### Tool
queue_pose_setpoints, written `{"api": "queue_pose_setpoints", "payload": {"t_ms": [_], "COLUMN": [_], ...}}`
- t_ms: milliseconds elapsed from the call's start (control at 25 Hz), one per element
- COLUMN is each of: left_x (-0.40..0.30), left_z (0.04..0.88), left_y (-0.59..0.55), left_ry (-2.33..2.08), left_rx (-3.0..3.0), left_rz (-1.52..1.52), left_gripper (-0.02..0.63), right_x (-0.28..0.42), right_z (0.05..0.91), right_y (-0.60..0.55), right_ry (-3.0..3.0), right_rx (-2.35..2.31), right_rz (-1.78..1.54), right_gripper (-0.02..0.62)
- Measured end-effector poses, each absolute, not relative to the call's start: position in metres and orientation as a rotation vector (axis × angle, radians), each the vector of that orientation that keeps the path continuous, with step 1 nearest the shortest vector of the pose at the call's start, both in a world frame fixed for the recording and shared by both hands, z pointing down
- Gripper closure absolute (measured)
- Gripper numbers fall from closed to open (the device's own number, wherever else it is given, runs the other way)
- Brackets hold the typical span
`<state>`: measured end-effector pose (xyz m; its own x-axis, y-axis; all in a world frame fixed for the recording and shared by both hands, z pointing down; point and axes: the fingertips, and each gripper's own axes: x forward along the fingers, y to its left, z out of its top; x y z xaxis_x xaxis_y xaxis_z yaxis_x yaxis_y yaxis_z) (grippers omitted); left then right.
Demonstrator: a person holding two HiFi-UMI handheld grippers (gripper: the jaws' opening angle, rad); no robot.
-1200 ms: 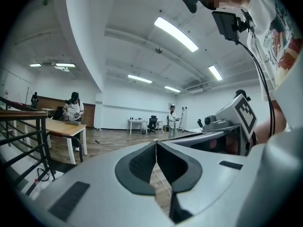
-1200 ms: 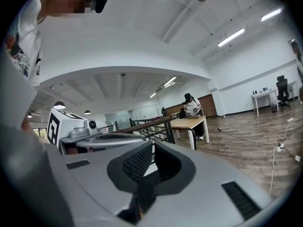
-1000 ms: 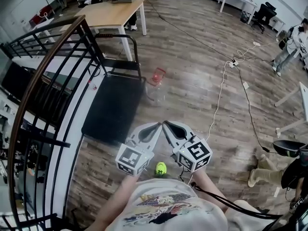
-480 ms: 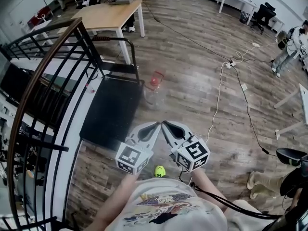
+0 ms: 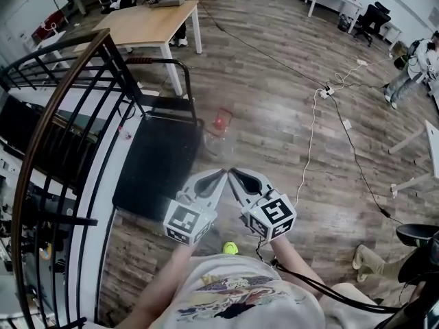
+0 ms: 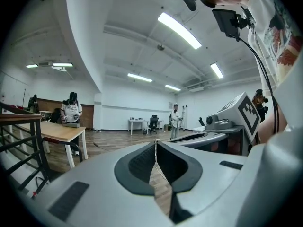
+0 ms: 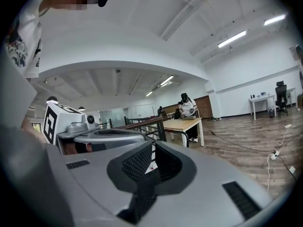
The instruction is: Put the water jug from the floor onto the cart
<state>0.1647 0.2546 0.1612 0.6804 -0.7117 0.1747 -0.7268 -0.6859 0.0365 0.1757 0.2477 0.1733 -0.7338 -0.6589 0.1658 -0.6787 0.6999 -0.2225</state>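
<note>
Water jug (image 5: 219, 137) sits on the wood floor (image 5: 288, 156). It is see-through and has a red cap (image 5: 220, 121). I cannot tell if it stands straight or leans. It is just beside the right edge of the cart (image 5: 156, 162), near the end with the handle (image 5: 167, 63). It is not on the cart.

The cart is flat and black, and nothing lies on its deck.

The person holds 2 grippers out in front, low and close to the body. The left gripper (image 5: 220, 175) and the right gripper (image 5: 232, 173) are side by side, and their tips almost meet. Both point toward the jug but are well apart from it. The left gripper view shows its jaws pressed together with nothing in them. The right gripper view shows the same: jaws clenched tight and empty.

A dark railing (image 5: 55, 108) curves along the left side of the cart. A wood table (image 5: 147, 20) stands past the cart. A white cable (image 5: 312, 136) runs across the floor on the right. A person (image 5: 411, 64) stands far off at the right edge.
</note>
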Motion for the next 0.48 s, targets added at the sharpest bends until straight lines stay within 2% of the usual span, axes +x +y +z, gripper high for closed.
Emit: {"api": "queue_pose_setpoints", "payload": {"t_ms": [480], "left_x": [0.123], "left_z": [0.169], "left_y": [0.161], "left_ry": [-1.048], "left_rx": [2.818], "left_rz": [0.214], "left_gripper": [0.592], "right_x": [0.135], "right_z": [0.183], "right_y": [0.153], "right_ry": [-2.732], "right_rx": [1.22], "right_rz": [0.398], "right_gripper": [0.569]}}
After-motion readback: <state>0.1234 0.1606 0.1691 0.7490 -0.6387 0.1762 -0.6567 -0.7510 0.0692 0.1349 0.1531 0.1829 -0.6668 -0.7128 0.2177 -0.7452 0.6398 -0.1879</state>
